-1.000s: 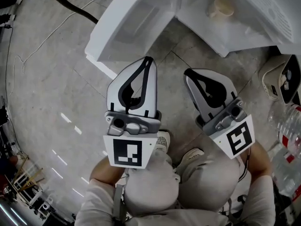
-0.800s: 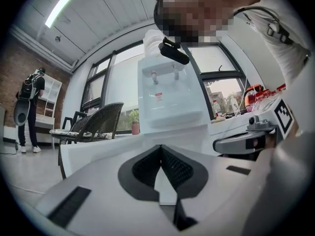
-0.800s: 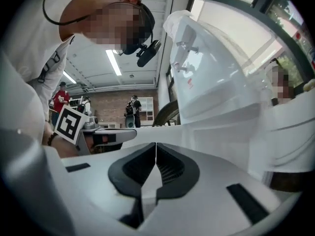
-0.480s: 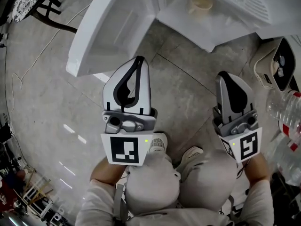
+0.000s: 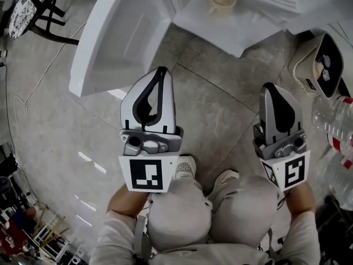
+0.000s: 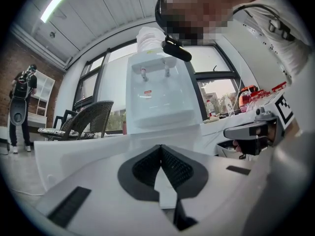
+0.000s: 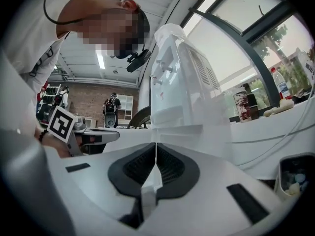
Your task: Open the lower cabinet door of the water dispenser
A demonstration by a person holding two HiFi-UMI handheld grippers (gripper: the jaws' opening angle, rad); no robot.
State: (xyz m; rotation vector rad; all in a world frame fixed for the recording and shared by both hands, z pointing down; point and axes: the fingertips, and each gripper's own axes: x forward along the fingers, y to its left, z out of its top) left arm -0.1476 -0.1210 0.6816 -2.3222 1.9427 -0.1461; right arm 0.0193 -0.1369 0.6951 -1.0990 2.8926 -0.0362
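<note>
While the left gripper [image 5: 160, 76] and right gripper [image 5: 274, 90] have jaws together, empty, the open cabinet door [image 5: 121, 35] lies upper left, nearer the left one.

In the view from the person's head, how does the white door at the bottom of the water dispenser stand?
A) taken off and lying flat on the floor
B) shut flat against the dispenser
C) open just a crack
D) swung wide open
D: the lower cabinet door stands swung far out to the picture's left, and a pale cup shows in the space it uncovers.
</note>
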